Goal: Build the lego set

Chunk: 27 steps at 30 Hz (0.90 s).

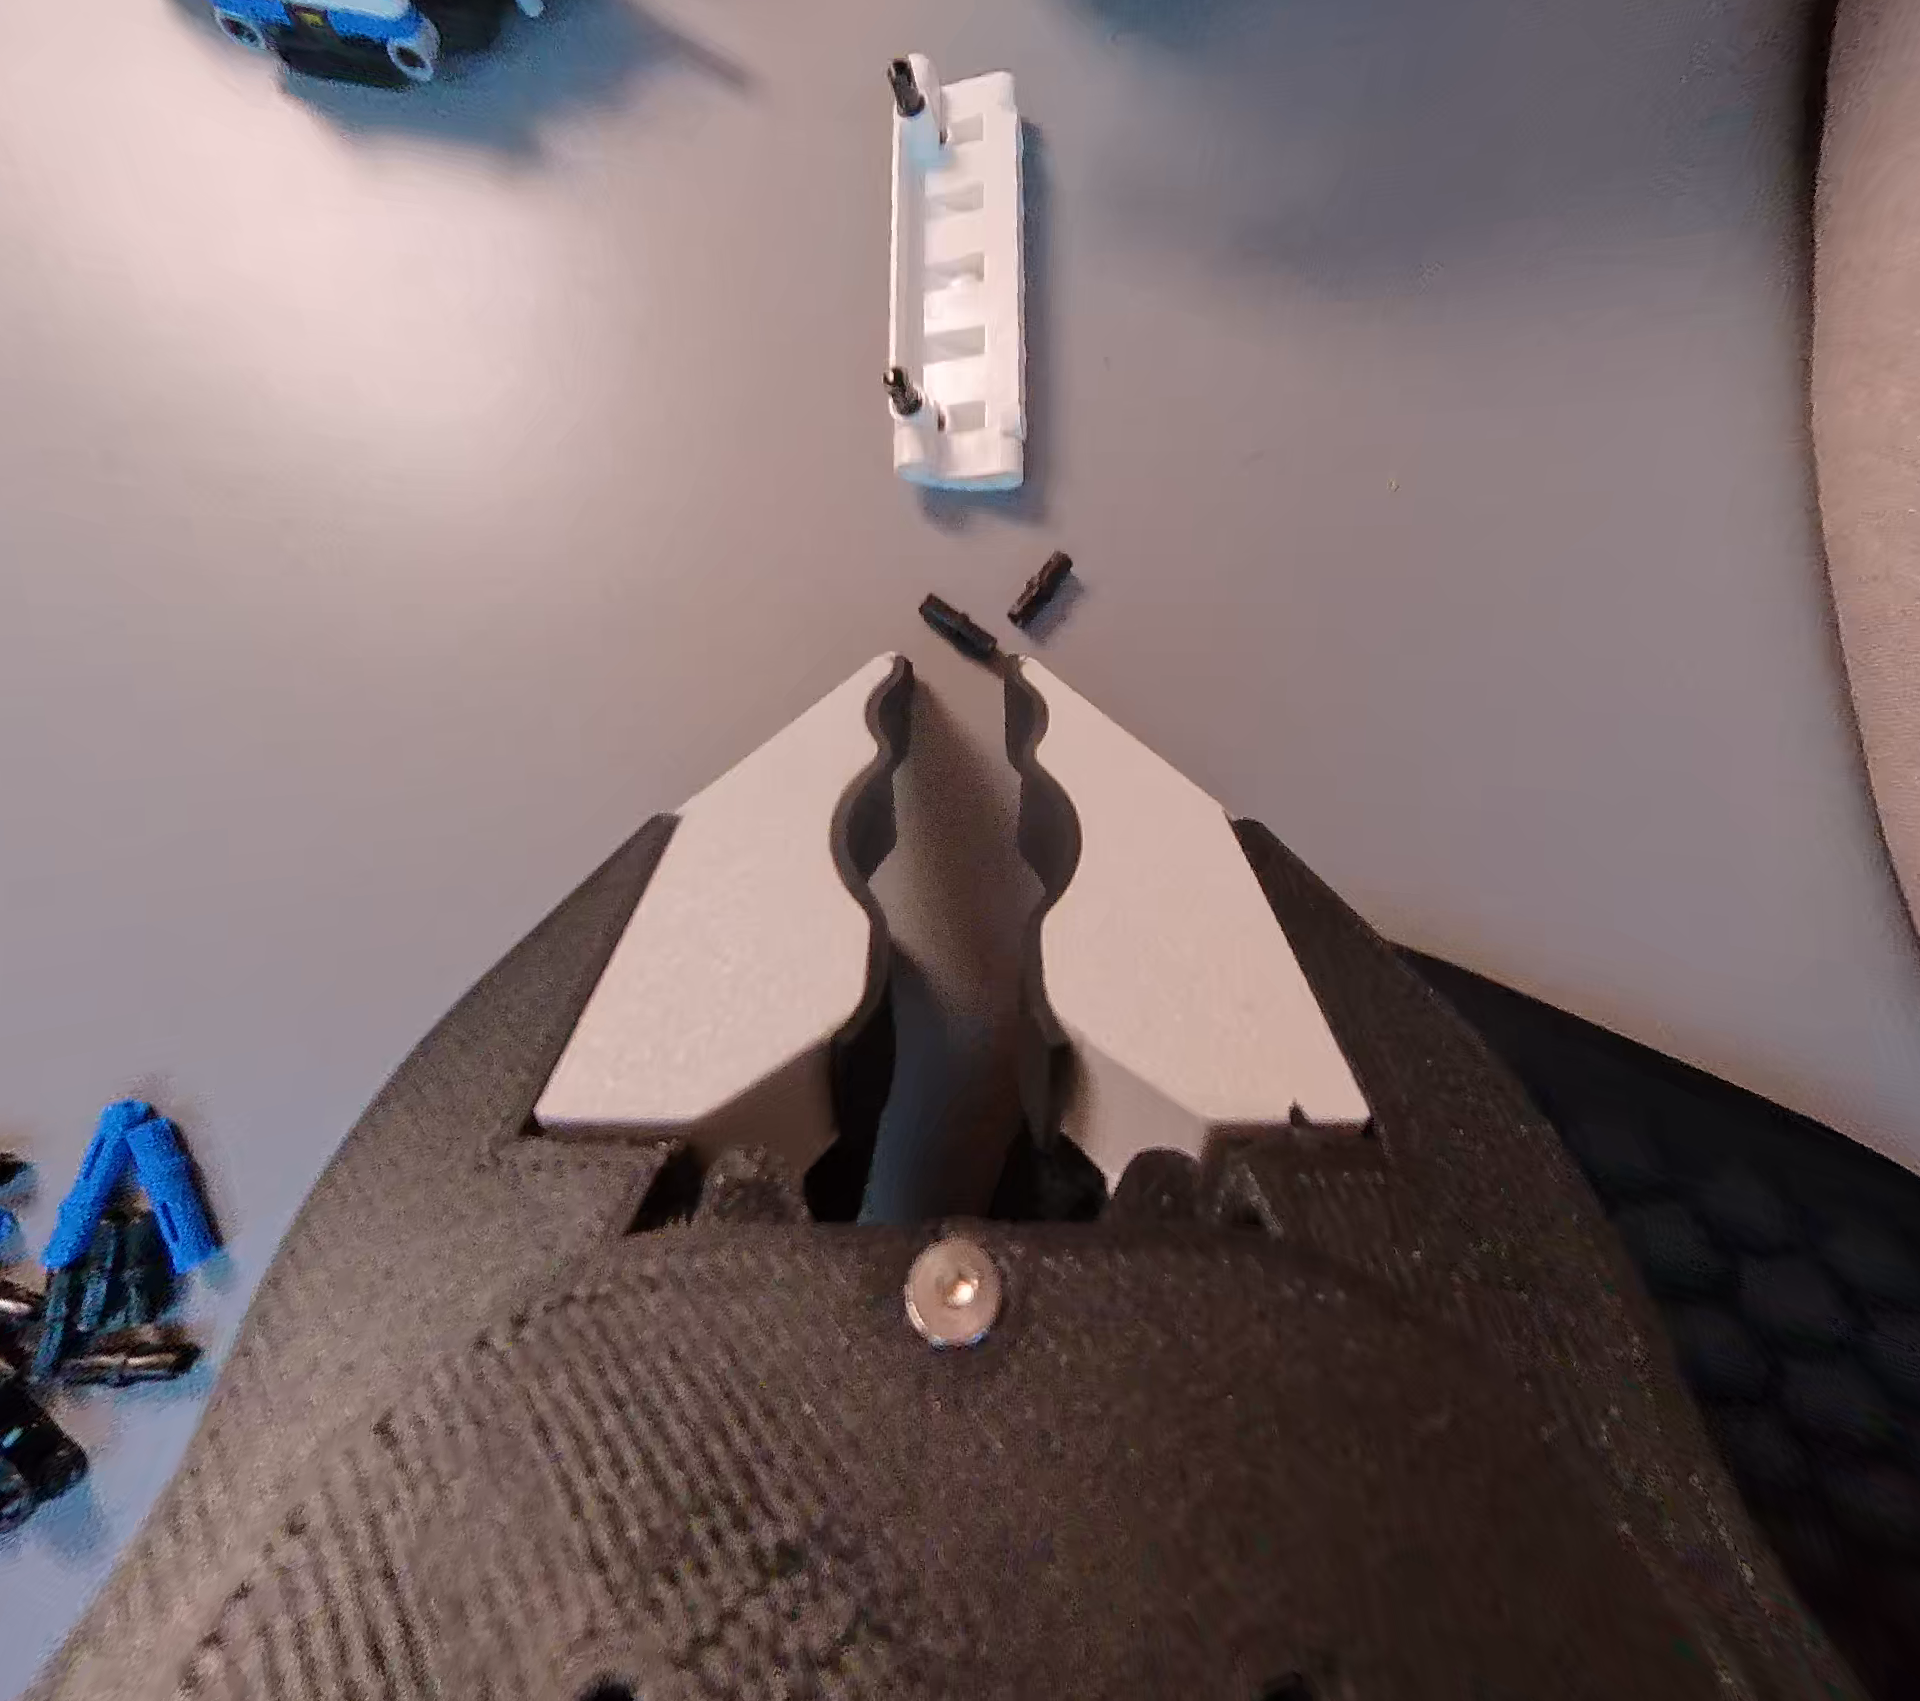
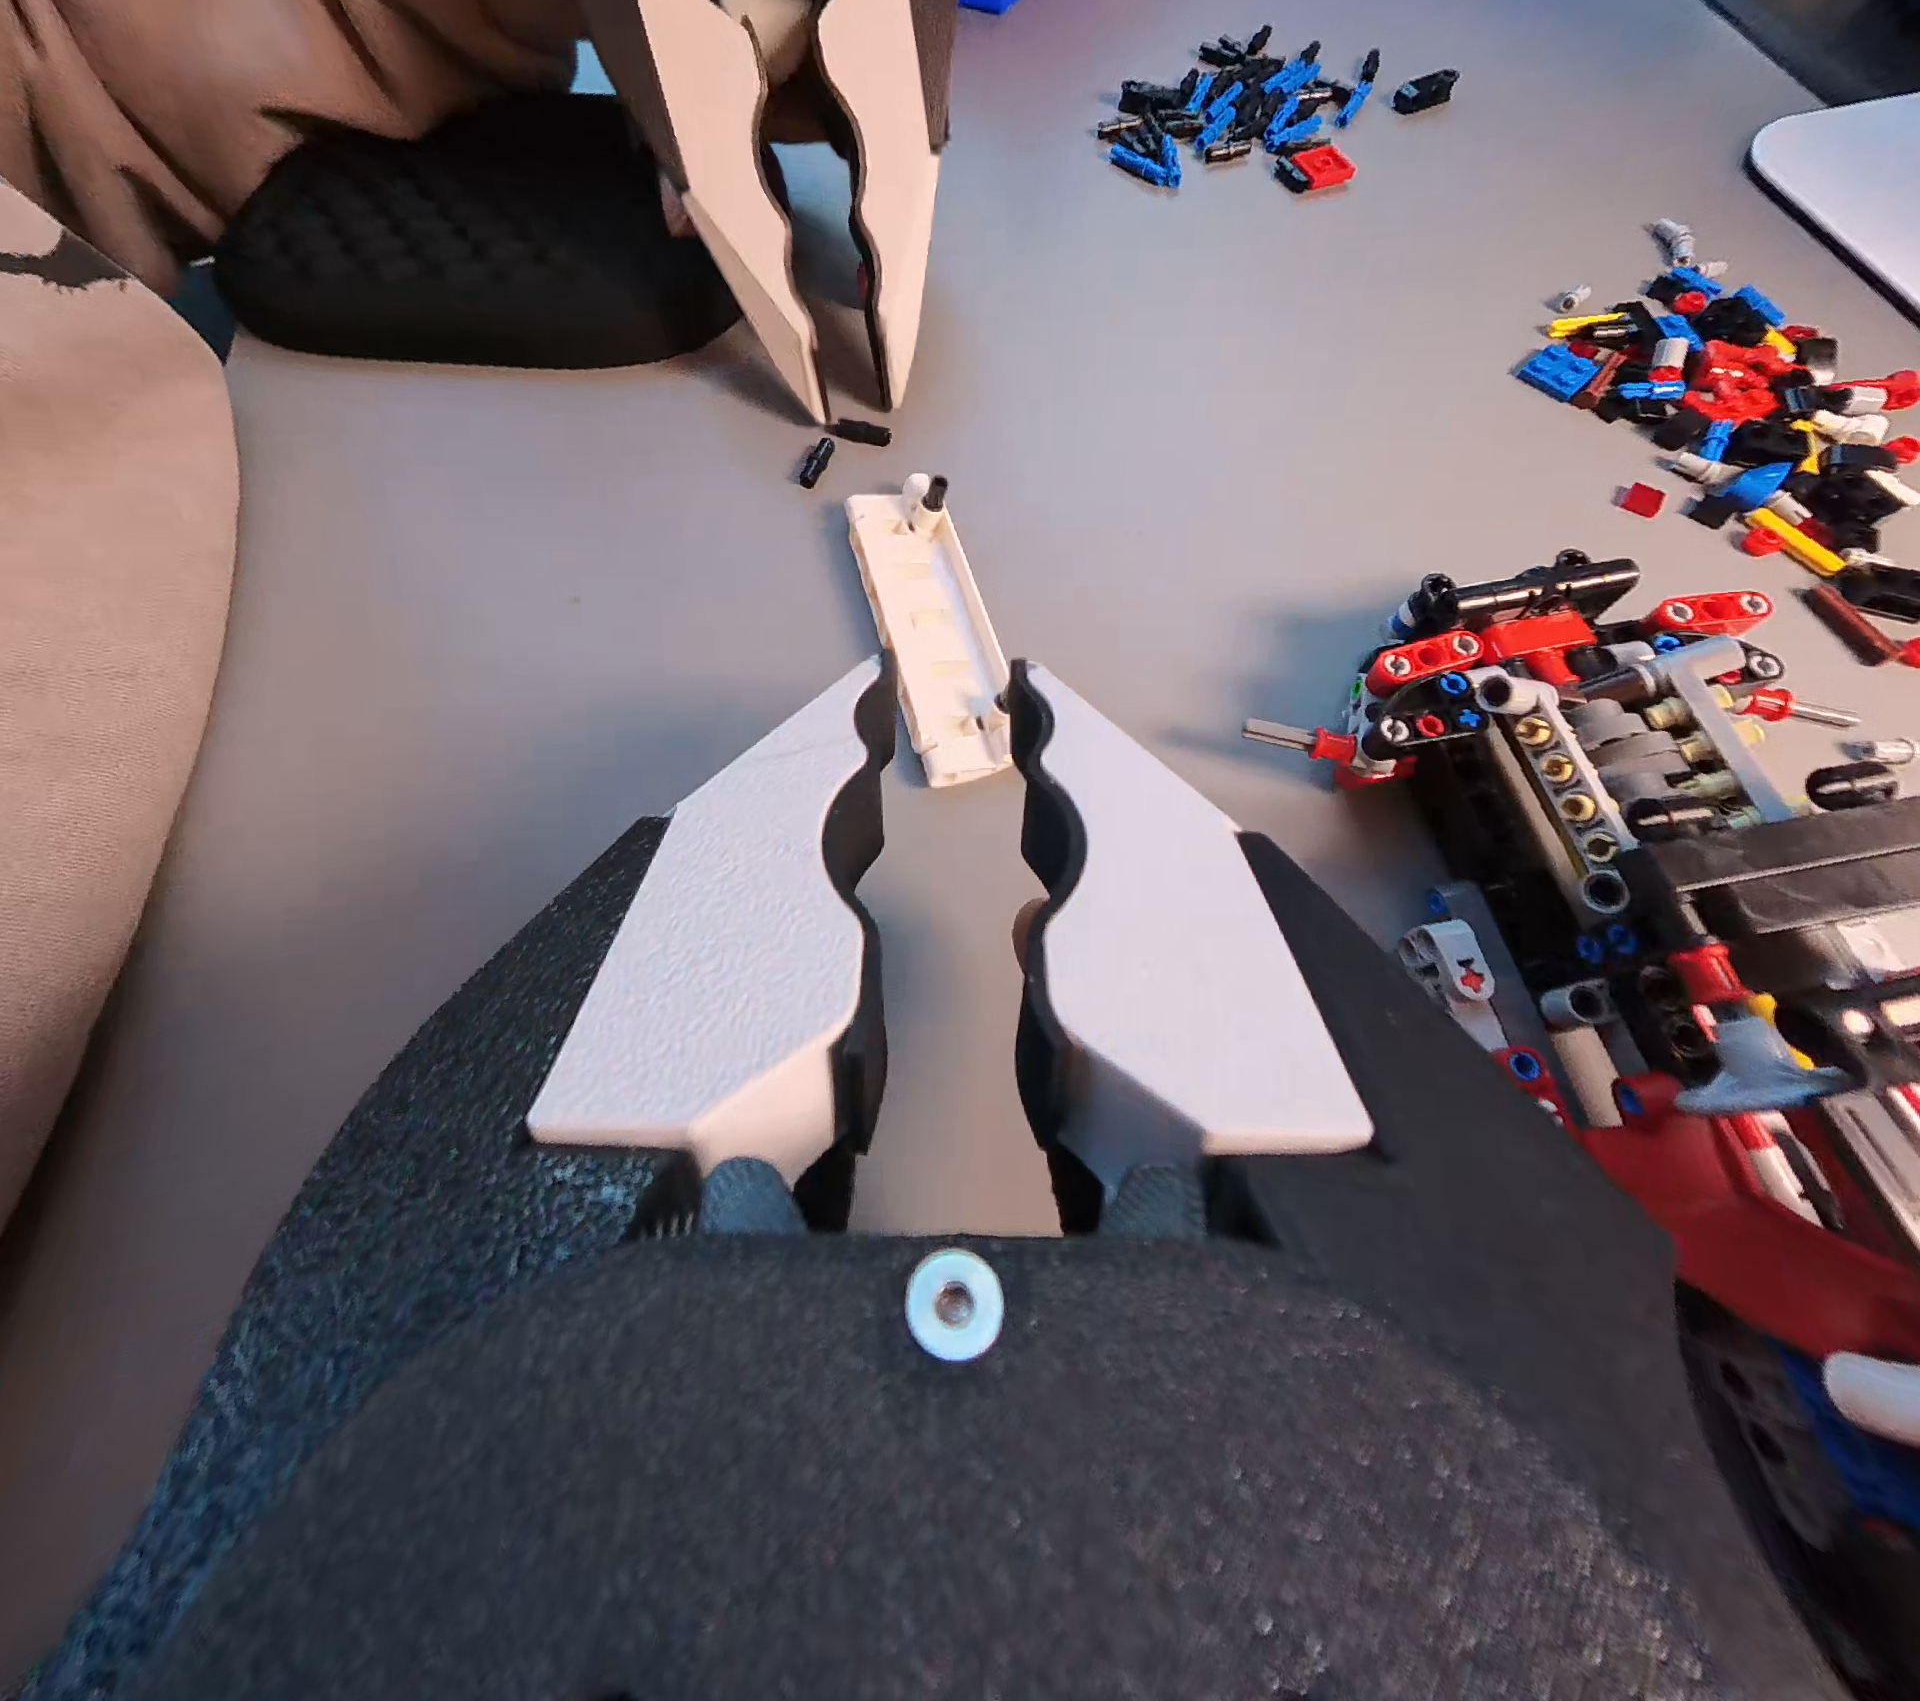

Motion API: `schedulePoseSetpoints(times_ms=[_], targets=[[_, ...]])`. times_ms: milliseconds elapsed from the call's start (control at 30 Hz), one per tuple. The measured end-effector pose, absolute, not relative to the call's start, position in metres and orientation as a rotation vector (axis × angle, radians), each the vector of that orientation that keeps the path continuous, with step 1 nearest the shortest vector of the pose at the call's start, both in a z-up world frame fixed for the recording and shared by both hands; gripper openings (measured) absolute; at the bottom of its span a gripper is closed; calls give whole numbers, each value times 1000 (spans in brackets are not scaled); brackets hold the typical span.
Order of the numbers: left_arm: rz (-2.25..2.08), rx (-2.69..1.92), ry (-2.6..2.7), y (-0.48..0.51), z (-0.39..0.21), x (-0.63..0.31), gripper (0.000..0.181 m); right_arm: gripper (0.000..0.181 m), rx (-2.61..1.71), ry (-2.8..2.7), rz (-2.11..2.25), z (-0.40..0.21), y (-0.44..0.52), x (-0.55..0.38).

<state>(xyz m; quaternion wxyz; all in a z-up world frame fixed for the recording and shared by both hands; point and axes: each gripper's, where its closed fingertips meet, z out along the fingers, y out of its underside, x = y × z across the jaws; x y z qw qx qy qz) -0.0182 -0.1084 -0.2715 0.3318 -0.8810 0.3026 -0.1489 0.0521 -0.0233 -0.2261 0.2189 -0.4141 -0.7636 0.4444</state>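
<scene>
Two grippers work over a grey table [image 2: 1195, 404]. The biggest thing is the half-built car [image 2: 1621, 820], off to the side of the right gripper [image 2: 951, 675], whose jaws are apart and hold nothing. Just past those jaws lies the long white panel [image 2: 930, 643], with black pins standing up at both ends. It looks light and stiff, so I would pinch it across its long sides. The left gripper [image 1: 958, 664] has its jaws a little apart and empty too. Two loose black pins [image 1: 958, 625] lie right at its tips. They are tiny and round, so they may roll; grab one around its middle.
</scene>
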Motion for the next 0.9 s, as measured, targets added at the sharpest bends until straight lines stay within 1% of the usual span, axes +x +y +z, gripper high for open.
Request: schedulePoseSetpoints(times_ms=[67,167,300,433,500,567,667,733,800,900], targets=[[-358,-2300,801,-104,-272,-17,12,18,-1124,-2112,1231,-226,-26,51],[-344,-2288,800,-102,-272,-18,12,17,-1115,-2112,1229,-228,-28,51],[-286,-2270,793,-98,-272,-22,4,16,-1106,-2087,1234,-226,-27,48],[-296,-2272,771,-96,-271,-22,12,15,-1109,-2070,1232,-225,-26,47],[-289,-2271,771,-96,-271,-21,13,14,-1104,-2060,1228,-224,-26,46],[-280,-2270,774,-95,-272,-20,11,13,-1101,-2048,1232,-223,-26,45],[-239,-2259,785,-91,-272,-20,2,12,-1105,-2028,1252,-222,-25,43],[-215,-2253,805,-90,-271,-22,2,11,-1102,-2007,1259,-220,-25,41],[-232,-2198,789,-87,-264,-20,2,9,-1075,-1982,1271,-216,-27,40],[-443,-2022,690,-84,-227,-6,2,8,-974,-1947,1308,-204,-41,39]])
